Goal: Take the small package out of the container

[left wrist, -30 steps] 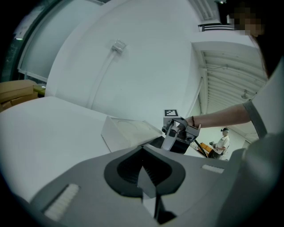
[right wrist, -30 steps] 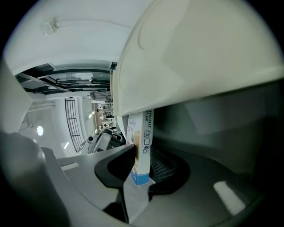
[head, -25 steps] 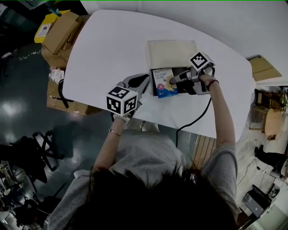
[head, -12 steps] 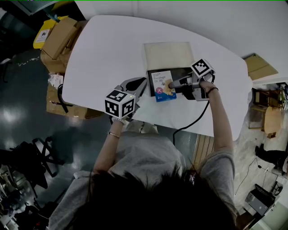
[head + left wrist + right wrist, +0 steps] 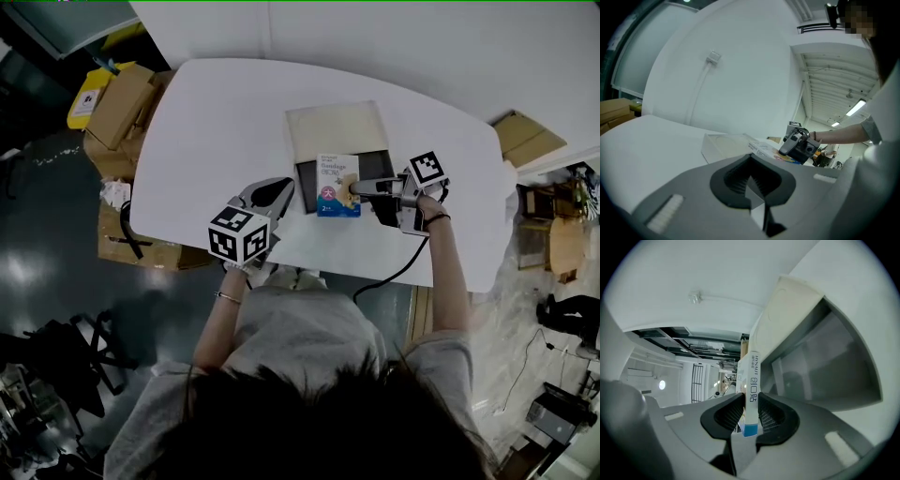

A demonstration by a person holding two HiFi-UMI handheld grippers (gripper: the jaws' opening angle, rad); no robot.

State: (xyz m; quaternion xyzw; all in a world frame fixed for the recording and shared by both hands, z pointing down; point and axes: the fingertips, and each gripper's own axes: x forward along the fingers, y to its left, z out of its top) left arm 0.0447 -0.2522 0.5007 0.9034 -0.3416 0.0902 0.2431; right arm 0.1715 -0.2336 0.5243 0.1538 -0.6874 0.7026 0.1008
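Observation:
A small white-and-blue package (image 5: 336, 180) is pinched by its edge in my shut right gripper (image 5: 354, 190) and hangs just over the left part of the black container (image 5: 377, 166). The container's beige lid (image 5: 336, 129) lies open behind it. The right gripper view has the package (image 5: 751, 380) standing edge-on between the pads (image 5: 769, 417), with the container's dark inside (image 5: 825, 362) to the right. My left gripper (image 5: 284, 185) hovers left of the container, jaws together and empty. From the left gripper (image 5: 750, 187) I see the lid (image 5: 723, 143), the package (image 5: 764, 149) and the right gripper (image 5: 799, 145).
The white table (image 5: 216, 122) ends close to the person's body. A black cable (image 5: 394, 267) runs off its near edge from the right gripper. Cardboard boxes (image 5: 122, 94) stand on the floor at the left, and another flat carton (image 5: 530, 136) lies at the right.
The right gripper has raised the package from lying flat in the container to above its left part. The left gripper has come up a little and stayed left of the container.

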